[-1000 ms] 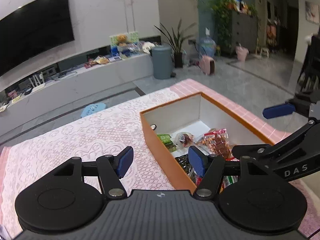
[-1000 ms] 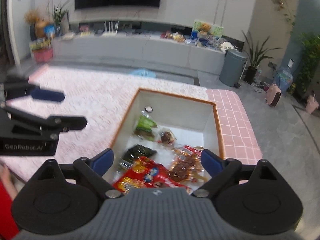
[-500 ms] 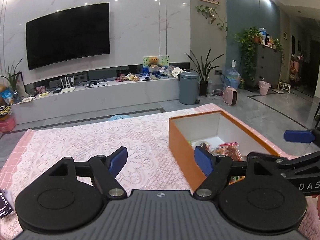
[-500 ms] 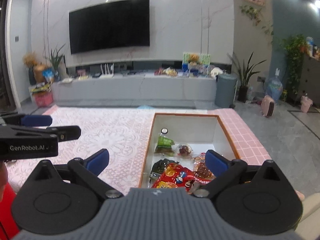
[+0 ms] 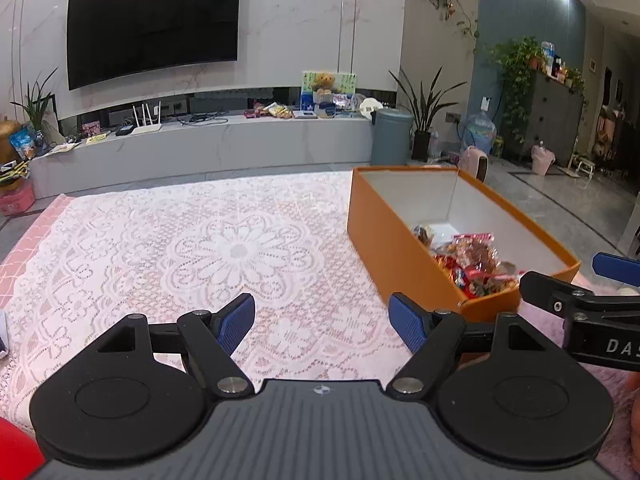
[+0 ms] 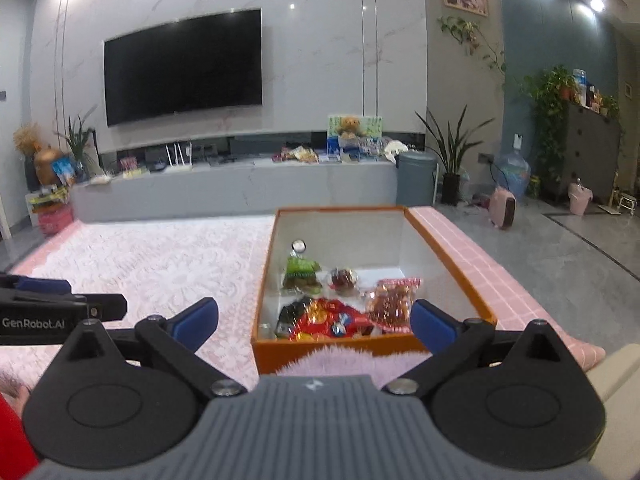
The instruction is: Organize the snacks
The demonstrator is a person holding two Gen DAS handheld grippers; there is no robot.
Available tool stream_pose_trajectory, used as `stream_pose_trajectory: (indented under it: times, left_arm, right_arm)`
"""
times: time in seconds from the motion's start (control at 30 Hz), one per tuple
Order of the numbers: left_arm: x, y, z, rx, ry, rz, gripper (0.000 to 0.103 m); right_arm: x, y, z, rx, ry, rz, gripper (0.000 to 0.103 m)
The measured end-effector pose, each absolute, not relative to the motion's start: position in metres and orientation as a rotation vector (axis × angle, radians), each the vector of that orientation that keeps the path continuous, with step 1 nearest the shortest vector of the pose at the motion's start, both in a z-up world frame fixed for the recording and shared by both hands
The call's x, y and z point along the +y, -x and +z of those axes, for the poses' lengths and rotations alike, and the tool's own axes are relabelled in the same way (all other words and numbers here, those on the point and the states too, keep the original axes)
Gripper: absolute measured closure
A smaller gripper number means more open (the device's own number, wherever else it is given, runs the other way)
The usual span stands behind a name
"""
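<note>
Presently: orange box (image 6: 452, 256) of snacks (image 6: 332, 318) at worktop (image 5: 168, 248) right edge.
"GenRobot.AI" on left gripper (image 5: 322, 322), "DA…" on right gripper (image 6: 314, 320); both just spread wide, empty.

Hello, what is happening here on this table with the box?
A person holds a gripper in each hand over a table with a lace tablecloth. The left gripper and the right gripper both have wide-open jaws with nothing in them. The snacks already lie in the orange box, on the near side of its floor. No snack shows on the cloth.
</note>
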State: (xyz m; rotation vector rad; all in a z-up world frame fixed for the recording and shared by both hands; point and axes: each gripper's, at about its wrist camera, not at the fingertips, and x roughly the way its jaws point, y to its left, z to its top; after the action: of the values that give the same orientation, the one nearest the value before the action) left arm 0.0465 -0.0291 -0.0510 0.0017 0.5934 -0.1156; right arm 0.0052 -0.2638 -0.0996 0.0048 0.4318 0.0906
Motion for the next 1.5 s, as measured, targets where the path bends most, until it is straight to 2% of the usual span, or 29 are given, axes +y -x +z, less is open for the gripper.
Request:
stream_pose_trajectory:
  times: [0.4,1.5]
  left_arm:
    - [-0.032,-0.048,-0.071,0.667,-0.006,-0.099,0.014]
    - [-0.032,-0.048,-0.063,0.681,-0.01,-0.091,0.014]
  right_arm:
    - [-0.252,-0.017,-0.118,0.506,0.048,0.1,0.003]
    - [-0.254,-0.018,-0.12,0.51,0.033,0.108,0.003]
